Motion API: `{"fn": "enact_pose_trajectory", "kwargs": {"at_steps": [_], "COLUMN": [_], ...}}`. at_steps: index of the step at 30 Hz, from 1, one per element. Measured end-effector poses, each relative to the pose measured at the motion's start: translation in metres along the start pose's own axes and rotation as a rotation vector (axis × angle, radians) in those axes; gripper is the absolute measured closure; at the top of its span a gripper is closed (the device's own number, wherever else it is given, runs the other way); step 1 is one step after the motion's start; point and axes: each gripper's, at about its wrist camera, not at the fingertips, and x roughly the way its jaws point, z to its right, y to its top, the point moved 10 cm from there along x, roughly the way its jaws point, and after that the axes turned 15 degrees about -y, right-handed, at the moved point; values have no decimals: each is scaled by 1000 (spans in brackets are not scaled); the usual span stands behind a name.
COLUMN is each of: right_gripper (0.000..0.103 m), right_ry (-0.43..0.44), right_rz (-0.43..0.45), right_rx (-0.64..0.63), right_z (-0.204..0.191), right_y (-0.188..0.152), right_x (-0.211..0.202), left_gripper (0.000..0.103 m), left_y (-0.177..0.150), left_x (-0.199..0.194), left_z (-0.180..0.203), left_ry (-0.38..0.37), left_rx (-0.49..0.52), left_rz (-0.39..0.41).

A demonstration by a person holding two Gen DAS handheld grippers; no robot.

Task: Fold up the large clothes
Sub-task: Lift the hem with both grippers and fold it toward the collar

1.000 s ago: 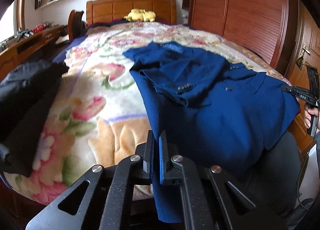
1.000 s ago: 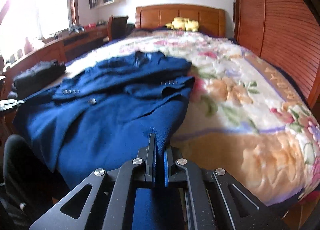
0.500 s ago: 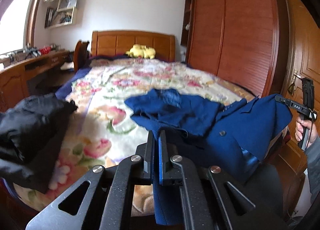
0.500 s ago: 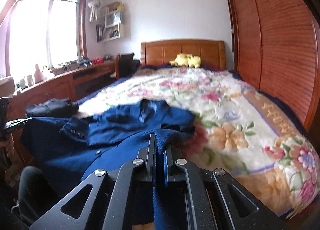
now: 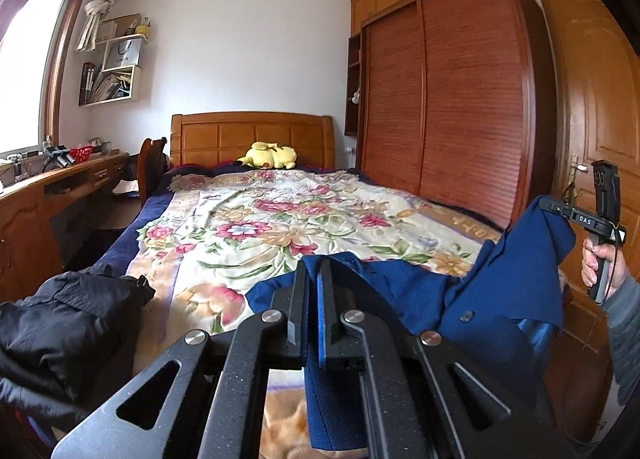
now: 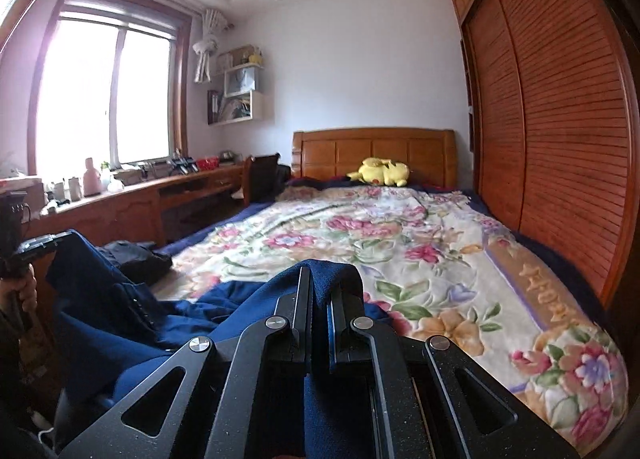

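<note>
Crumpled black garment (image 5: 68, 323) lies near-left on floral blanket (image 5: 280, 227); both grippers (left (image 5: 312, 279), right (image 6: 320, 283)) clamp raised blue fabric jacket (image 5: 500, 299).

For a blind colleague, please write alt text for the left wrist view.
The left tongs pinch a blue jacket's edge above a floral bed; the right tongs hold another edge. A black garment lies at left.

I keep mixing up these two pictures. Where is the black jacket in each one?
Left wrist view: the black jacket lies at lower left, on the near corner of the bed.
Right wrist view: the black jacket sits left of centre, small, by the bed's left edge.
Shared landmark: the yellow plush toy at the headboard.
</note>
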Motion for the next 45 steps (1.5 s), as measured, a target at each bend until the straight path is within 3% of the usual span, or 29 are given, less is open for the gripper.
{"fn": "enact_pose_trajectory", "kwargs": {"at_steps": [7, 11, 19, 26, 30, 34, 39, 42, 44, 45], "right_gripper": [99, 99, 98, 98, 98, 98, 98, 92, 85, 75], "right_ry": [-22, -23, -52, -123, -154, -118, -124, -121, -111, -116], "right_rz": [-150, -205, -202, -213, -250, -367, -368, -379, -378, -367], "right_rx": [-40, -12, 40, 15, -6, -3, -56, -46, -64, -81], "right_z": [-3, 4, 8, -2, -3, -14, -25, -25, -26, -24], "right_y": [-56, -72, -32, -22, -34, -53, -52, -47, -45, -45], "right_x": [92, 142, 237, 321, 346, 366, 362, 358, 352, 348], "left_gripper": [100, 100, 100, 100, 100, 100, 100, 94, 85, 83], "left_y": [-35, -47, -27, -8, -9, -20, -30, -29, -24, -21], "left_x": [75, 113, 167, 205, 224, 237, 237, 232, 223, 219], "left_z": [-35, -65, -124, -161, -172, -170, -159, -154, -149, -146], "left_ry": [13, 25, 89, 152, 174, 188, 216, 197, 185, 180], "left_rx": [-61, -115, -154, -147, -142, -116, -65, -78, -77, -72], "left_rz": [-96, -131, -128, -123, -143, -179, -214, -208, -191, -184]}}
